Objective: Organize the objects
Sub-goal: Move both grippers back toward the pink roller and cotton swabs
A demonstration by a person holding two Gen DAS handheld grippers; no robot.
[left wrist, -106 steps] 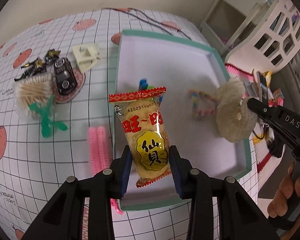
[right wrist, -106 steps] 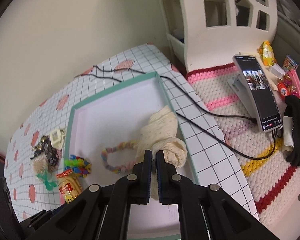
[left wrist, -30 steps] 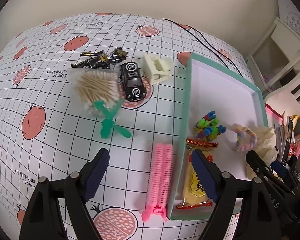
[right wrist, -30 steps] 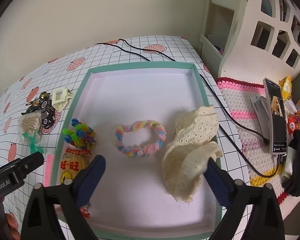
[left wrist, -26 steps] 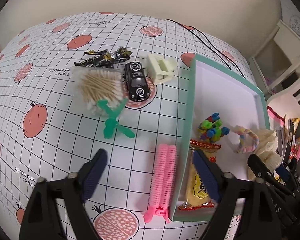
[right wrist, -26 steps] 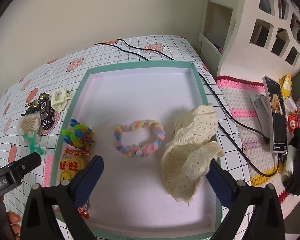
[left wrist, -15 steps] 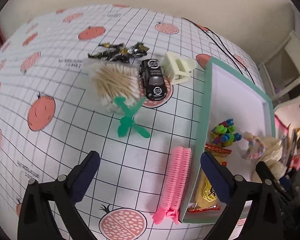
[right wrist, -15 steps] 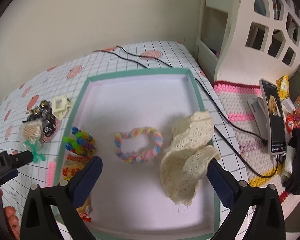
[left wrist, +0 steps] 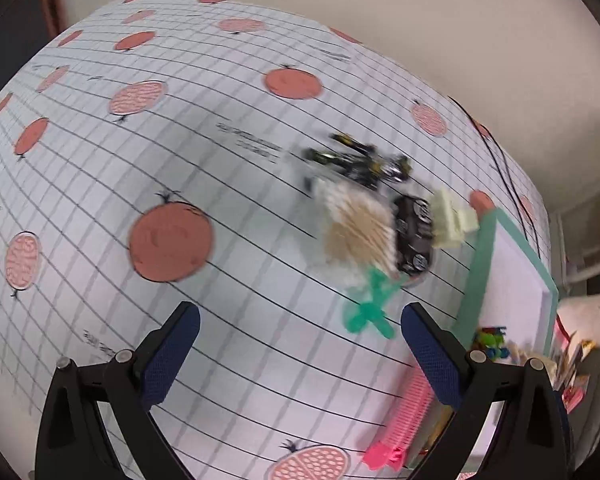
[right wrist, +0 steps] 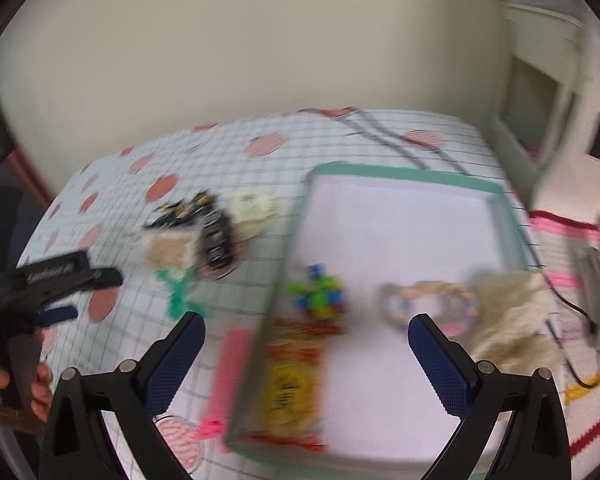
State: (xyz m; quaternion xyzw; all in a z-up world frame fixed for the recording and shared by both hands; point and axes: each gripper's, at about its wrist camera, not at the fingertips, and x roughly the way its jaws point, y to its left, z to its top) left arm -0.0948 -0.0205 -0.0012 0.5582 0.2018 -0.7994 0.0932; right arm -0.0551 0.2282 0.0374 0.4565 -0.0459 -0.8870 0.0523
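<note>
Across both blurred views, small items smear: one snack packet (right wrist: 290,384), one block toy (right wrist: 319,291), one bracelet (right wrist: 428,307) and one cloth (right wrist: 514,316) lie in the tray (right wrist: 400,178). Left hand-held gripper (left wrist: 298,354) and right hand-held gripper (right wrist: 306,358) both gape, holding nothing.

Even, soft indoor light; both fisheye views are motion-blurred, strongly curved and dark-vignetted at the edges.
</note>
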